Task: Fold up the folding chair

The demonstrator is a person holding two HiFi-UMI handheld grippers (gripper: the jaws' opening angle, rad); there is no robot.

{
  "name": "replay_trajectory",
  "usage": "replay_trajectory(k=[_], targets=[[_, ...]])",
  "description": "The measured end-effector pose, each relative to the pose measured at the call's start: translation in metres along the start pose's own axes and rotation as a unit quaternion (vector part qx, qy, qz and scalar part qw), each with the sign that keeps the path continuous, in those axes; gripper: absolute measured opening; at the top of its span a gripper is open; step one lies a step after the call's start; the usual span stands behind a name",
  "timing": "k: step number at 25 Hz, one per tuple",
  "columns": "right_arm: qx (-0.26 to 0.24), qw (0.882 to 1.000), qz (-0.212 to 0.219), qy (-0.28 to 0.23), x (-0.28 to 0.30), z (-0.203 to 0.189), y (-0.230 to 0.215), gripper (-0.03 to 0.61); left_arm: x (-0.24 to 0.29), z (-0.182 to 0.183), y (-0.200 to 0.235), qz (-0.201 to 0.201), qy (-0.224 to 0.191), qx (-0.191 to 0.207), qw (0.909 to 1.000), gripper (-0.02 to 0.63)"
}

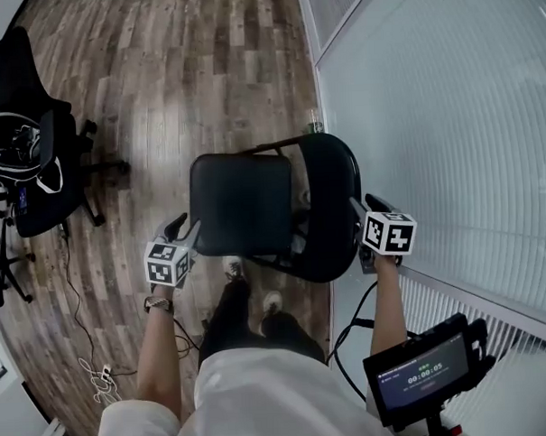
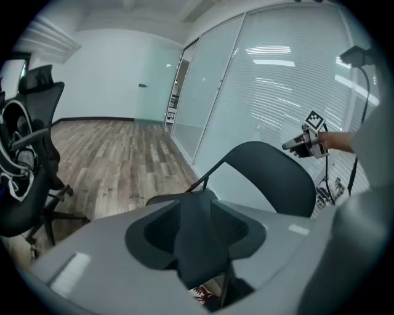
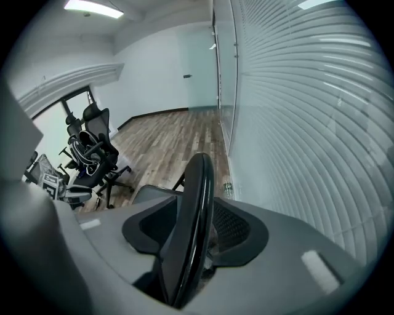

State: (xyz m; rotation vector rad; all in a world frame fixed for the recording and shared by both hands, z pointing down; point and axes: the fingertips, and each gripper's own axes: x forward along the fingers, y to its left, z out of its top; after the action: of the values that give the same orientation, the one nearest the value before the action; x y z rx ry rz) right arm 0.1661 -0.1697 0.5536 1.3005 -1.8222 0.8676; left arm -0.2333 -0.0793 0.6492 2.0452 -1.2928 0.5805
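Far to the left of the left fingers, a black mesh office chair (image 1: 38, 178) on castors stands on the grey-brown wooden plank floor (image 1: 158, 73). Black-and-white gear (image 1: 8, 159) is draped over it. Behind those fingers, nearer the person, a thin cable (image 1: 99, 378) lies on the floor.

The left gripper (image 1: 185, 233), with its marker cube, is at the front left corner of the black folding chair (image 1: 246, 218). Its fingers (image 1: 175, 229) stand moderately apart with the corner of the flat padded seat (image 1: 227, 192) in the gap. Dark space shows on either side of the corner, so they do not press on it.

The chair stands unfolded, seat level, between the two grippers. Its rounded black backrest (image 1: 331, 210) rises at the right.

The right gripper (image 1: 368, 206) straddles the backrest's outer edge. Its fingers (image 1: 379, 202) are wide apart and clear of the edge on both sides.

Beyond the right fingers, a small clear bottle (image 1: 315, 122) stands on the floor against the frosted glass wall (image 1: 449, 114). It is too small to tell what is in it. Behind the right fingers, near the person, a small black screen (image 1: 422, 373) shows a timer.
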Motion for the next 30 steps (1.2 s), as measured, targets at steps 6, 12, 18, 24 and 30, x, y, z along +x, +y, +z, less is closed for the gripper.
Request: replay_trajectory(k=[6, 12, 18, 24, 30], targets=[[0.019, 0.999, 0.023, 0.042, 0.009, -0.019, -0.019, 0.213, 0.048, -0.046, 0.033, -0.015, 0.068, -0.018, 0.9974, 0.153], [0.052, 0.997, 0.063, 0.011, 0.000, -0.021, -0.022, 0.221, 0.098, -0.086, 0.059, -0.020, 0.093, -0.071, 0.9929, 0.153], [0.016, 0.997, 0.069, 0.003, 0.002, -0.019, -0.014, 0.207, 0.128, -0.116, 0.081, -0.021, 0.118, -0.106, 0.9871, 0.160], [0.025, 0.996, 0.082, 0.016, 0.011, -0.017, -0.005, 0.192, 0.141, -0.142, 0.099, -0.034, 0.127, -0.148, 0.9802, 0.169], [0.037, 0.995, 0.084, 0.037, 0.019, -0.020, 0.005, 0.138, 0.151, -0.177, 0.100, -0.075, 0.129, -0.192, 0.9700, 0.255]])
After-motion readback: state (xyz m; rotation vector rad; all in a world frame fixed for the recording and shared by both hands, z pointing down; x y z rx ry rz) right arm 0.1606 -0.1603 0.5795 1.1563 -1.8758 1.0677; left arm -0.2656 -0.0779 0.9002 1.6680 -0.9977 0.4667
